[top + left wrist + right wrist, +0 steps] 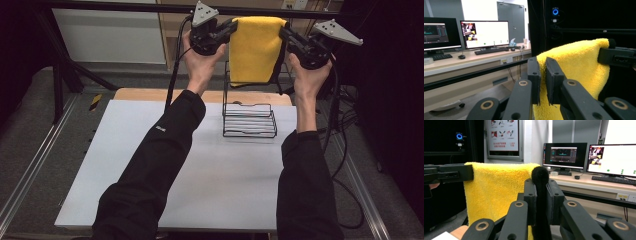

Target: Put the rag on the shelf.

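A yellow towel (256, 49) with a black trim hangs stretched between both grippers, high above the black wire rack (249, 120). My left gripper (233, 26) is shut on the towel's top left corner (543, 65). My right gripper (284, 31) is shut on the top right corner, pinching the black trim (540, 180). The towel (496, 187) spreads away from the right jaws toward the other gripper. The towel's lower edge hides the top of the rack's upright back.
The rack stands at the far side of the white table top (210, 175). A black frame bar (125, 7) crosses behind the grippers. A desk with monitors (484, 33) and keyboards lies beyond. Cables (345, 150) hang at the right.
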Motion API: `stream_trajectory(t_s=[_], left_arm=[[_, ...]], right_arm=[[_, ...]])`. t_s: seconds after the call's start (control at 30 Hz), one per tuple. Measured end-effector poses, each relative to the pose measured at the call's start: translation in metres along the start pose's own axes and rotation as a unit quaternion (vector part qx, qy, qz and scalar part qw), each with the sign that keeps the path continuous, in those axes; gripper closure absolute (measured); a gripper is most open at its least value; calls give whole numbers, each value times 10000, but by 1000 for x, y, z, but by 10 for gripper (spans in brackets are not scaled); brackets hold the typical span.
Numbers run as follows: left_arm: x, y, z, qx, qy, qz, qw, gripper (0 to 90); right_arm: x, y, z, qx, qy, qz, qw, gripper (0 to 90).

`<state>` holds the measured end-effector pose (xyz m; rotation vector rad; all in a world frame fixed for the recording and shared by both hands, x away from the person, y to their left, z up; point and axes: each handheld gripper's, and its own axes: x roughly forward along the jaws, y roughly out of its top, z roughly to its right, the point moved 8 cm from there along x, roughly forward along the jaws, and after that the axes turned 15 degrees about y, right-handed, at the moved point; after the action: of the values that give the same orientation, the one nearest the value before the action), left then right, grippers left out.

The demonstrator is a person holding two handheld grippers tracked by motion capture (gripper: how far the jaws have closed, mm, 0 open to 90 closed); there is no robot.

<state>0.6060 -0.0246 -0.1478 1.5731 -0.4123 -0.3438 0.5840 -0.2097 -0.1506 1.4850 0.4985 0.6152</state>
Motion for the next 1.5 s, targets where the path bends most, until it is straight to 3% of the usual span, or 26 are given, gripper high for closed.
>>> stream_trajectory(t_s=[0.27, 0.83, 1.13, 1.5], left_arm=[[2, -19, 8, 82, -109, -147, 9998, 828], [5, -58, 10, 252, -176, -450, 9985, 828], [-3, -49, 15, 123, -354, -325, 9988, 828], [-11, -43, 23, 193, -470, -310, 9982, 828]], right_arm=[[-5, -21, 5, 96, -26, -154, 9998, 810], [-7, -65, 8, 297, 20, -584, 9978, 809], [-15, -57, 6, 225, 70, -448, 9987, 808], [-26, -52, 3, 194, 63, -382, 9991, 807]])
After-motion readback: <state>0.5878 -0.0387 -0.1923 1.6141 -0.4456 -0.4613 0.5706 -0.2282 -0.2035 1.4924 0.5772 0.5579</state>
